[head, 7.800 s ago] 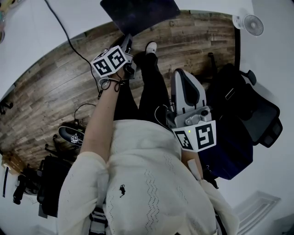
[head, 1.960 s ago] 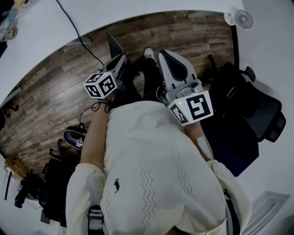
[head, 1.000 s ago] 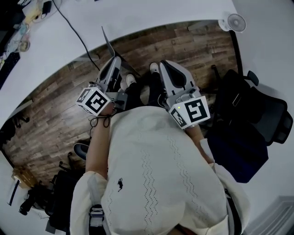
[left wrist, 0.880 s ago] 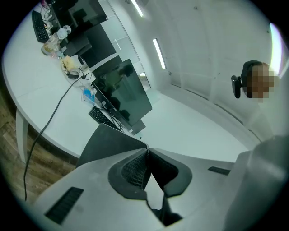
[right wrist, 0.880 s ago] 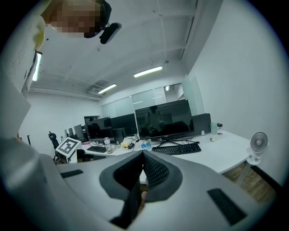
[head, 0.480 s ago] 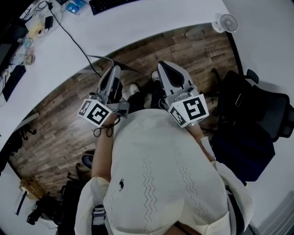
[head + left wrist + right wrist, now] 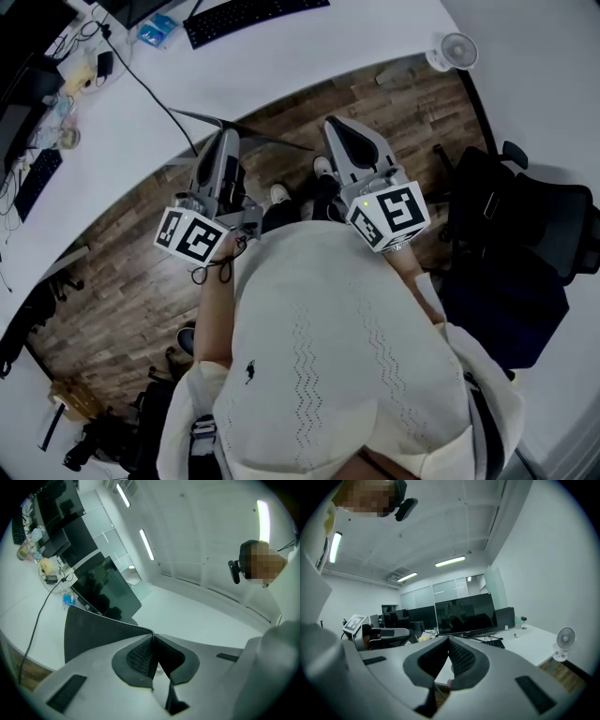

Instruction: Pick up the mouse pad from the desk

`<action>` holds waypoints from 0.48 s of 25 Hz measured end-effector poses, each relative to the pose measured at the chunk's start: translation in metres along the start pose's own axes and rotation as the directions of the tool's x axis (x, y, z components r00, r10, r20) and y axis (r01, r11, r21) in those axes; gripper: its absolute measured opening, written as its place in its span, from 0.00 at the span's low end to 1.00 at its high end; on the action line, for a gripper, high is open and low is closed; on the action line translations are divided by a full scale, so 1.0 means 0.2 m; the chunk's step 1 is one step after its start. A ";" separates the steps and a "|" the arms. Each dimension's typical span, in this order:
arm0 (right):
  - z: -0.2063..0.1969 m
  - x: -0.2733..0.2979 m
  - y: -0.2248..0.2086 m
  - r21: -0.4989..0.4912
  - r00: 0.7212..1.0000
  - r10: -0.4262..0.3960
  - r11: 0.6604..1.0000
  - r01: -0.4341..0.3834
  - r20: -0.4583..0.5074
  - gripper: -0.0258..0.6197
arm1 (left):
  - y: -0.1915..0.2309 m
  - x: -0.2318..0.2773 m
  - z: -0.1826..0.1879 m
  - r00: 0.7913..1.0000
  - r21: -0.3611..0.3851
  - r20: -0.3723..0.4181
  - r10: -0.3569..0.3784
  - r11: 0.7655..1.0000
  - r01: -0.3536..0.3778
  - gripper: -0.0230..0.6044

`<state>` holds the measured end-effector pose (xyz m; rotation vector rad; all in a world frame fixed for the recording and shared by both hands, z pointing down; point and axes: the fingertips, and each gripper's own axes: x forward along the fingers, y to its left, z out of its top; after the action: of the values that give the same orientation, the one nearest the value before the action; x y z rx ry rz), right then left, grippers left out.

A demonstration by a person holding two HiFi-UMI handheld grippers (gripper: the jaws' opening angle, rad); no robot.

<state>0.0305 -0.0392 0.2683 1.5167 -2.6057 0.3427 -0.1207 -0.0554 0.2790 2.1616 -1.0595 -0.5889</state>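
Dark mouse pad [image 7: 93, 630] before white desk [image 7: 309, 47], keyboard [image 7: 253, 17], fan [image 7: 457, 49], chair [image 7: 534, 216].

Both arms reach forward from the chest, side by side and roughly level. The left gripper [image 7: 226, 141] has its fingers [image 7: 136, 656] clamped on the mouse pad's [image 7: 93, 630] edge. The right gripper's [image 7: 337, 129] fingers [image 7: 461, 658] seem pressed together at the tips.

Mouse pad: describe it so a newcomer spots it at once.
Find the long white desk across the top of the head view. Off its near edge, the left gripper is shut on the mouse pad: a thin dark sheet, unlike the rigid monitors standing behind.
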 end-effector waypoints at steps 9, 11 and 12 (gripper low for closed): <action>0.21 0.07 -0.01 -0.043 0.997 0.004 0.999 -0.001 0.073 0.04 | -0.08 0.07 0.21 0.998 0.086 0.046 -0.047 0.995 0.042 0.07; 0.26 0.07 -0.01 -0.033 0.996 0.010 0.999 -0.007 0.094 0.04 | -0.12 0.08 0.25 0.996 0.106 0.050 -0.067 0.992 0.062 0.07; 0.27 0.07 -0.02 -0.029 0.994 0.012 1.000 -0.009 0.104 0.04 | -0.13 0.08 0.27 0.996 0.117 0.052 -0.078 0.991 0.072 0.07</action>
<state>0.0280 -0.0655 0.2184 1.5528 -2.6864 0.2323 -0.1316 -0.0758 0.2214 2.3052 -1.0693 -0.6413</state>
